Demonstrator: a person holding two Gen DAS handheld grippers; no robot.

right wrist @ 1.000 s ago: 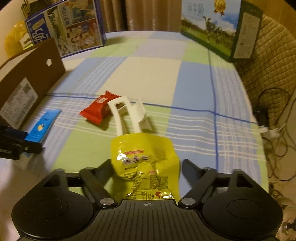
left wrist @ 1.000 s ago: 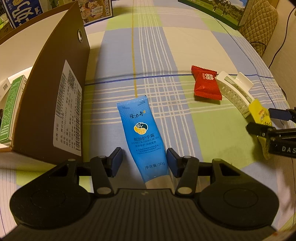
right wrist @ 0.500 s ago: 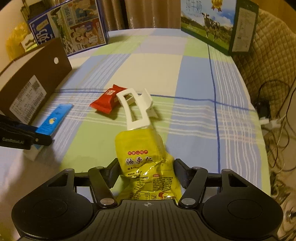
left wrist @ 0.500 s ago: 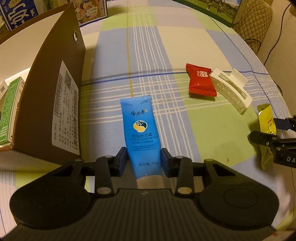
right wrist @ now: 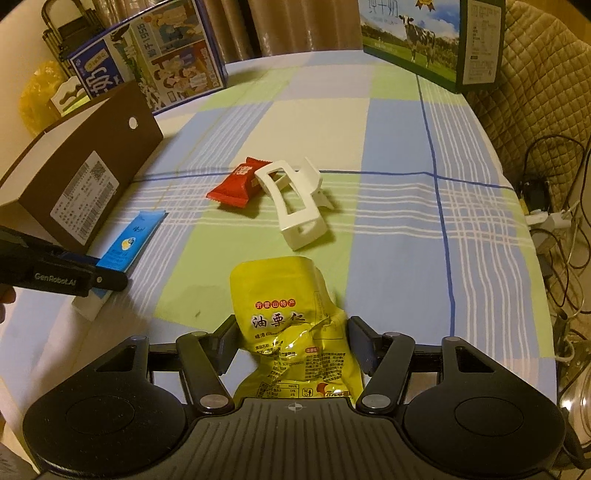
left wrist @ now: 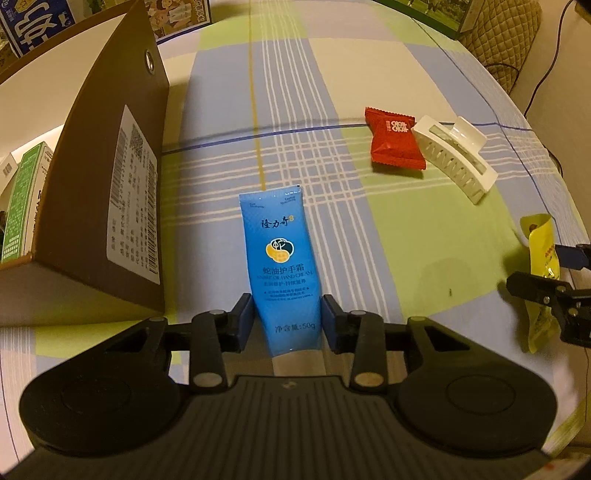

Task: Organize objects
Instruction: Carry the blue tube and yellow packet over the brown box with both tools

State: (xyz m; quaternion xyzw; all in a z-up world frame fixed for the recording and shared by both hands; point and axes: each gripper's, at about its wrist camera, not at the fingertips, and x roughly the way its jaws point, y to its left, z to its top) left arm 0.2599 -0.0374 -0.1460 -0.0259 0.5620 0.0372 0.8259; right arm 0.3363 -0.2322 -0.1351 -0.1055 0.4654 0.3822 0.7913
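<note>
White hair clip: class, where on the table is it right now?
In the right wrist view the white hair clip lies mid-table on the checked cloth, touching the red candy wrapper on its left, beyond the yellow snack pouch.

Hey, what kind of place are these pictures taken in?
Probably a home, at a table with a checked tablecloth. A quilted chair back, milk cartons and loose cables beside it suggest a lived-in room rather than a lab.
</note>
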